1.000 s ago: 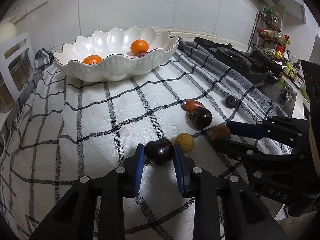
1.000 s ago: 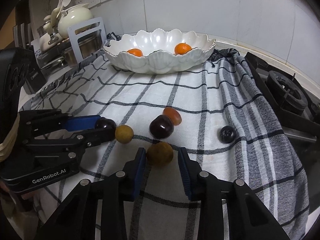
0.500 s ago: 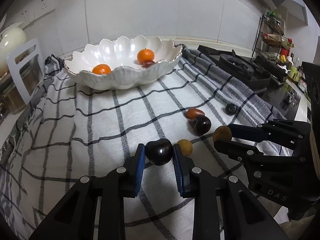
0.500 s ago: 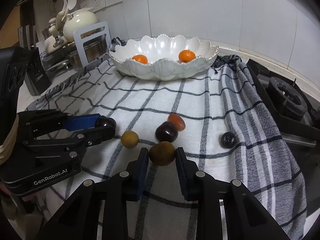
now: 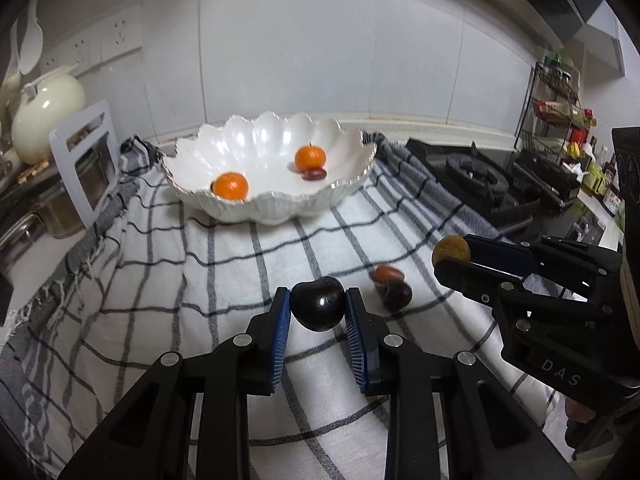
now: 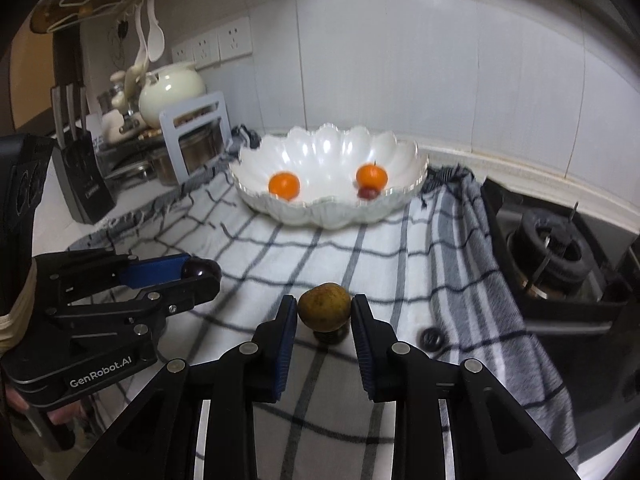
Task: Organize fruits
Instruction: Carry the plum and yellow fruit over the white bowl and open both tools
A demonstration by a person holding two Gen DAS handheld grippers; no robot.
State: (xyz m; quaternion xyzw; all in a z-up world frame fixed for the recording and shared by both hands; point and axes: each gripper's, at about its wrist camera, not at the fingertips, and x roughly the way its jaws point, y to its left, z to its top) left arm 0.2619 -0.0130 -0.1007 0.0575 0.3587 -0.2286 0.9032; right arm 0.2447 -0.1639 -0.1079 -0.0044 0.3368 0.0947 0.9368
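Observation:
My left gripper is shut on a dark plum, lifted clear of the checked cloth. My right gripper is shut on a round tan fruit, also off the cloth. Each gripper shows in the other's view: the right gripper with the tan fruit, the left gripper with the plum. Ahead stands a white scalloped bowl holding two oranges and a small red fruit. A reddish fruit, a second dark plum and a small dark fruit lie on the cloth.
A gas stove borders the cloth on the right, with a spice rack beyond it. On the left stand pots, a white stand, a cream teapot and a knife block. A tiled wall runs behind the bowl.
Both grippers have risen, lifting the dark plum and the tan fruit off the cloth. The fruits left on the cloth now sit lower in both views.

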